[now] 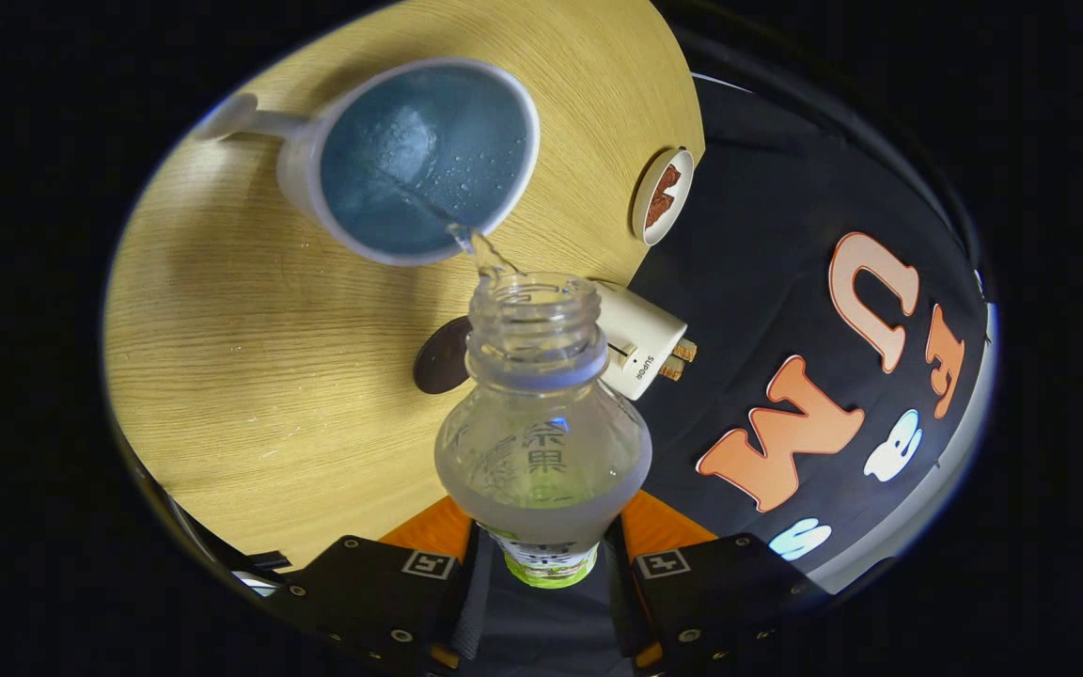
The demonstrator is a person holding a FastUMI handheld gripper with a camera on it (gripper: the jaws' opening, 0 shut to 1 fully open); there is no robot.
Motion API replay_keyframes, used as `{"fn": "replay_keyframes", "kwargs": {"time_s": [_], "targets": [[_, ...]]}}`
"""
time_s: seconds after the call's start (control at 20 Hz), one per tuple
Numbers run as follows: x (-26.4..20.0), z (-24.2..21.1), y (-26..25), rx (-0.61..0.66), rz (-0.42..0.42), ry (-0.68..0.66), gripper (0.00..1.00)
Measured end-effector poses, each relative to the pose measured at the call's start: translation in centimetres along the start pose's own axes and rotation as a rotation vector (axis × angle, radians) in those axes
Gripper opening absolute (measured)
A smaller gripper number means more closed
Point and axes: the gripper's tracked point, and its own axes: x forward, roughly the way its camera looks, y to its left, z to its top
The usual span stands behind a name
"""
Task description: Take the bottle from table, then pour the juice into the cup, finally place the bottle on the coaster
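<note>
Clear plastic bottle [541, 442] clamped between both fingers of the gripper [541, 564], pointing straight ahead, mouth tipped down toward the cup [410, 160]. Thin stream of juice [471, 243] running from the mouth over the near rim into the cup. Dark round coaster [438, 355] on the wooden table [250, 376], just beside the bottle neck, nearer than the cup. Probably next: tip back up, then a short move to the coaster.

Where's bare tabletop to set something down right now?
The tongs are shut on the bottle, pouring into the cup. A broad bare stretch of table lies on the cup's handle side. It is crowded around the dark coaster, the white plug and the small dish.
</note>
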Motion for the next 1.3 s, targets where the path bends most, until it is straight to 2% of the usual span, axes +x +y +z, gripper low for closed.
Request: {"fn": "replay_keyframes", "kwargs": {"time_s": [1.3], "targets": [[0.2,0.8,-1.5,-0.139,0.009,-0.022,0.55]]}}
